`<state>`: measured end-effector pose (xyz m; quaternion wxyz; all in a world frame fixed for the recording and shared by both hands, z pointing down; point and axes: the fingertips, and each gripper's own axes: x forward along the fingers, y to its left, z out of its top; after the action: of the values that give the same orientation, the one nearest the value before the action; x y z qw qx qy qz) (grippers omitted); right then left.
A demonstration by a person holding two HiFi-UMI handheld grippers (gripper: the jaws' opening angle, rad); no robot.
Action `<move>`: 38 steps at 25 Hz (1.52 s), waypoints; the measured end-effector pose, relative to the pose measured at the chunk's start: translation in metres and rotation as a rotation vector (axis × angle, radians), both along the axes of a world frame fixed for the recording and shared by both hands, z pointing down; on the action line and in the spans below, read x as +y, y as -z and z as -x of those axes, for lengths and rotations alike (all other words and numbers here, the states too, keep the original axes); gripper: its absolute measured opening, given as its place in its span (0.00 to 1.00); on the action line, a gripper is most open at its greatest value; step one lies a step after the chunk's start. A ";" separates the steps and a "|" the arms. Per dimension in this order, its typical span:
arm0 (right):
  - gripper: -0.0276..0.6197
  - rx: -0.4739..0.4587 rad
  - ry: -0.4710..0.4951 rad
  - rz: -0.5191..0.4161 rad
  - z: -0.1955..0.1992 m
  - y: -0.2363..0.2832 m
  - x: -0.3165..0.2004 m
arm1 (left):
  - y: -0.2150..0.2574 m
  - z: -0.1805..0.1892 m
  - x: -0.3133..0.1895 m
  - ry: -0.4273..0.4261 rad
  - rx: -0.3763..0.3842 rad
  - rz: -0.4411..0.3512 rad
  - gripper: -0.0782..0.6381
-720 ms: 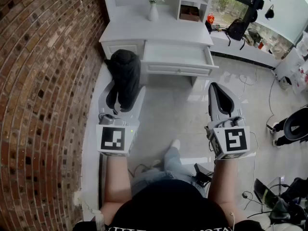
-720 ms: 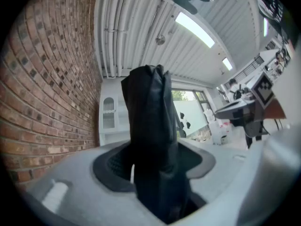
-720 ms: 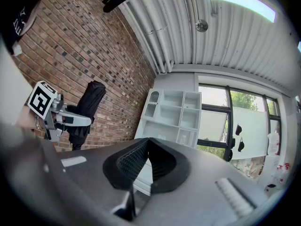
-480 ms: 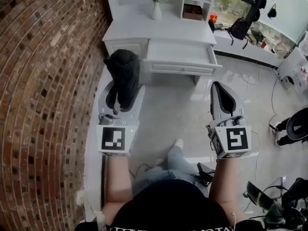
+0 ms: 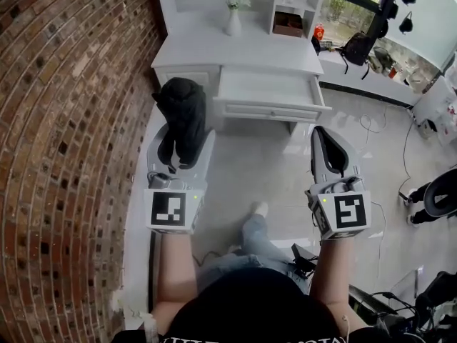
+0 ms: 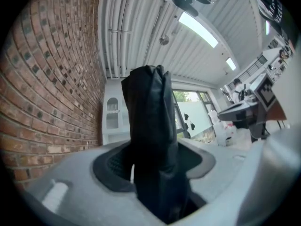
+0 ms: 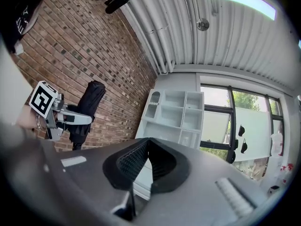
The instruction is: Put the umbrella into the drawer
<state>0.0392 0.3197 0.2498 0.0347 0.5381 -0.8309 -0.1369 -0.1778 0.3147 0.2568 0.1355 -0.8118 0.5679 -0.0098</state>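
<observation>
The folded black umbrella [image 5: 182, 102] stands upright between the pads of my left gripper [image 5: 181, 131], which is shut on it close to the brick wall. In the left gripper view the umbrella [image 6: 153, 135] fills the gap between the grey jaws and rises above them. My right gripper [image 5: 325, 131] is held level at the right, shut with nothing in it; its pads meet at the tip [image 7: 148, 142]. The white drawer [image 5: 271, 111] stands pulled open ahead of both grippers. From the right gripper view the umbrella [image 7: 90, 100] shows at the left, in front of the bricks.
The white desk [image 5: 235, 48] carries a vase [image 5: 234, 21] and a shelf unit [image 5: 293, 6]. A brick wall [image 5: 64, 120] runs along the left. Bags and cables lie on the floor at the right [image 5: 371, 120]. The person's legs are below.
The desk and its open drawer sit slightly lower in the head view than before. Both grippers keep the same pose, and the umbrella stays in the left one.
</observation>
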 end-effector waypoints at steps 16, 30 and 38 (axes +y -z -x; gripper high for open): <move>0.05 -0.041 0.005 0.006 -0.040 0.007 -0.168 | 0.014 -0.028 -0.163 0.034 0.013 -0.013 0.46; 0.05 -0.076 0.016 0.026 -0.108 0.003 -0.283 | 0.002 -0.086 -0.278 0.043 0.009 0.019 0.47; 0.05 -0.111 0.012 0.086 -0.119 -0.019 -0.308 | -0.013 -0.099 -0.304 0.023 -0.007 0.057 0.47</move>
<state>0.1587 0.0119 0.2684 0.0108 0.5381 -0.8398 -0.0710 -0.0786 0.0112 0.2700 0.1143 -0.8088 0.5761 -0.0301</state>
